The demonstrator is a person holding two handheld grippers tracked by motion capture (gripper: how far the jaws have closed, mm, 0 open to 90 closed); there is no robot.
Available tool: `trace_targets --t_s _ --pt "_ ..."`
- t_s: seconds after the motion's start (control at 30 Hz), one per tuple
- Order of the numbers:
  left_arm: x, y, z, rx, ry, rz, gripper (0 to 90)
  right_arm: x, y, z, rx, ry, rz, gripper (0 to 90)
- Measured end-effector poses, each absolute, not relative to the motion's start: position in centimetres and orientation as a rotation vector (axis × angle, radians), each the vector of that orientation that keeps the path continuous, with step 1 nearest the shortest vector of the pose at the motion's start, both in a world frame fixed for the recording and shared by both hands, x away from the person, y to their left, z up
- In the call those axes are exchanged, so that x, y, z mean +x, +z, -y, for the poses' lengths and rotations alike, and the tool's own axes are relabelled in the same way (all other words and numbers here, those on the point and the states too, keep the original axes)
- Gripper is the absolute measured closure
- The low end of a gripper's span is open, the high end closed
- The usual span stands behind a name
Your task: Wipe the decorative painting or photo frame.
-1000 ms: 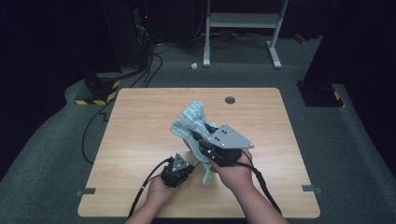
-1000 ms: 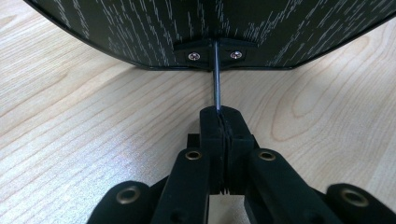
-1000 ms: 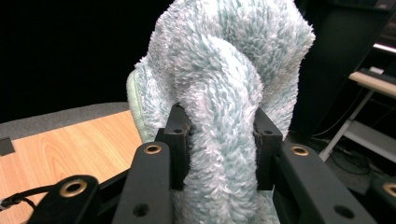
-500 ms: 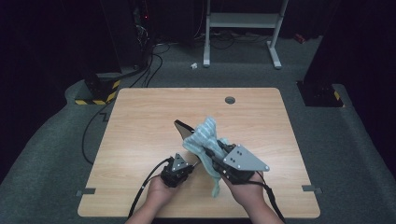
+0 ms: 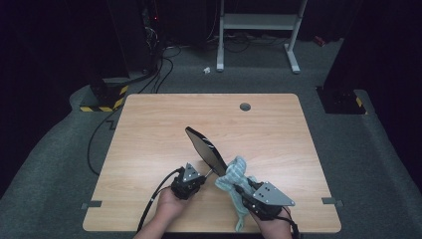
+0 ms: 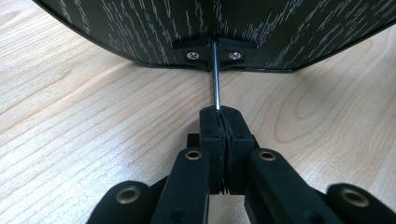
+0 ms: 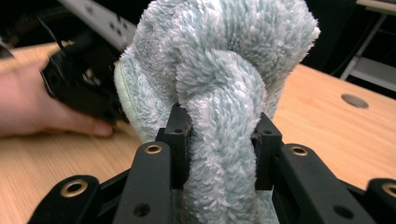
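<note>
Jaws of the left gripper [image 6: 219,126] are pinched tight on one thin metal rod [image 6: 215,77], which runs straight out from between their tips to a small black bracket with two screws [image 6: 215,54] on the underside of a dark oval mirror [image 5: 205,149]. Seen from the high view, that single mirror stands tilted on the table, rising up and away from the left gripper [image 5: 191,178], its near end just ahead of the jaw tips. The back of the mirror [image 6: 224,23], black with fine pale streaks, hangs directly above and beyond the jaws in the left gripper view

Jaws of the right gripper [image 7: 223,149] are held apart by one fluffy pale blue-green cloth [image 7: 224,70], squeezed between the two pads; a thick fold bulges out past the tips and more of it hangs below. In the high view the cloth [image 5: 234,174] sits bunched at the front of the right gripper [image 5: 241,186], close beside the lower right edge of the mirror; whether it touches the mirror cannot be told

Two hands come in at the near edge, the left hand [image 5: 166,206] under its gripper. Both grippers work near the front of one wooden table [image 5: 278,124], which has one round grey grommet [image 5: 245,106] far beyond the jaws
</note>
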State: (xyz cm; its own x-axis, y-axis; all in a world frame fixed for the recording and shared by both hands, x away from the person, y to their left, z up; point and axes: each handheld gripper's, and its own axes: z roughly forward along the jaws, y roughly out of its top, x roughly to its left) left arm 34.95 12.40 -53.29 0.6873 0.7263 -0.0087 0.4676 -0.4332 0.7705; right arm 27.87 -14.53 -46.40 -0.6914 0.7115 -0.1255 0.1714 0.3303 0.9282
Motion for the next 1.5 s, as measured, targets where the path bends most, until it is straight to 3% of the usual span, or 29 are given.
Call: trace_targets --t_s 0.9,1.1,1.5 --pt "35.0 -53.2 -12.5 2.115 0.437 -0.92 88.3 31.7 -52.1 12.8 1.009 1.061 -2.303 66.8" --pt "34.9 -53.2 -12.5 2.116 0.443 -0.922 88.5 30.5 -50.8 13.6 0.983 1.146 -2.251 67.2" --pt "34.7 -53.3 -12.1 2.121 0.472 -0.909 88.6 27.3 -45.1 13.8 0.823 1.347 -2.034 67.1"
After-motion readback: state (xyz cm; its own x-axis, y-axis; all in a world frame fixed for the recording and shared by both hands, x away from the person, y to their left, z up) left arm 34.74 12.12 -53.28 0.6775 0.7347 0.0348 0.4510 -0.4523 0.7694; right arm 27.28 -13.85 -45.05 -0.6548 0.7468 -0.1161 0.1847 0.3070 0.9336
